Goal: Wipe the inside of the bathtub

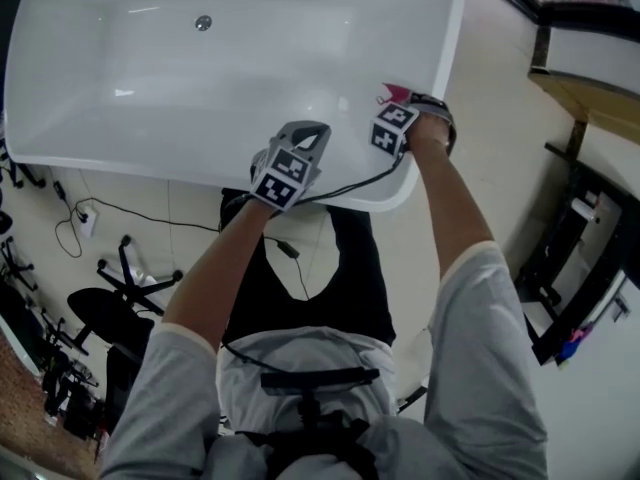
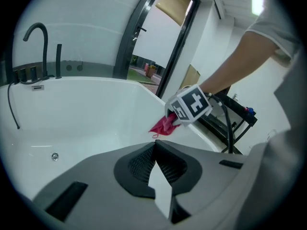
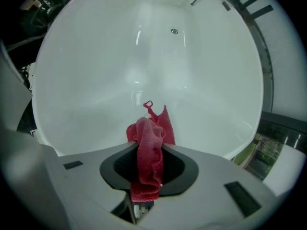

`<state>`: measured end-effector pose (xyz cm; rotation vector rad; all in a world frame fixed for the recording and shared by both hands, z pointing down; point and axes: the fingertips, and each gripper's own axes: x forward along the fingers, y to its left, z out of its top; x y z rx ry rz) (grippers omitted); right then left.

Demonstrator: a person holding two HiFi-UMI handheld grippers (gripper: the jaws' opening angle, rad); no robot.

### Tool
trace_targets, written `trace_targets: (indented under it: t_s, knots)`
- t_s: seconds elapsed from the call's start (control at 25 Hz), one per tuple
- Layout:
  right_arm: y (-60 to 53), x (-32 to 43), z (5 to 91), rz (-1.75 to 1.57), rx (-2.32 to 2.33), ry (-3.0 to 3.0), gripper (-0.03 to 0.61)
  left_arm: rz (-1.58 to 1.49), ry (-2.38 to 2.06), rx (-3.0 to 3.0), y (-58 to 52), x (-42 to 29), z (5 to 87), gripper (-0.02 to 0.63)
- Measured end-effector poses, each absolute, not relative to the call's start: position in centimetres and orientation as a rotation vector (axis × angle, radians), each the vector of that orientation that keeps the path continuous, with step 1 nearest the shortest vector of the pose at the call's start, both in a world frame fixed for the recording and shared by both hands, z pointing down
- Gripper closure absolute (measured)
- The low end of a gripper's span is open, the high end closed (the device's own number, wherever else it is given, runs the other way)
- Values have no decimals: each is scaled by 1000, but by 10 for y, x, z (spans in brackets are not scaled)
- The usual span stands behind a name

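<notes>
Right gripper (image 3: 146, 150) grips the crumpled red terry cloth (image 3: 149, 138), left gripper (image 2: 154, 145) is closed and empty, so I'd press it flat against the glossy white bathtub (image 3: 144, 66) wall.

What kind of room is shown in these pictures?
Likely a bathroom set up in a workroom: a white freestanding bathtub, a black curved faucet, and a black chair on the floor beside it.

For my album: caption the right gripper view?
Right gripper pinches a red terry cloth over the glossy white bathtub.
</notes>
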<state>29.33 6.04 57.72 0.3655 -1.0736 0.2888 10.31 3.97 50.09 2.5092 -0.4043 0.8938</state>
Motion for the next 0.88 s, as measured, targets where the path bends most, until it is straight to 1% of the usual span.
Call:
trace_targets:
  t_s: [0.2, 0.52, 0.88]
  knots:
    - [63, 290, 571, 247, 368, -1060, 486, 899, -406, 2502, 46, 100, 501, 608]
    - [104, 272, 563, 336, 367, -1081, 486, 861, -427, 2530, 31, 94, 477, 607]
    - [130, 268, 549, 418, 414, -1028, 486, 849, -424, 2574, 9, 58, 456, 608]
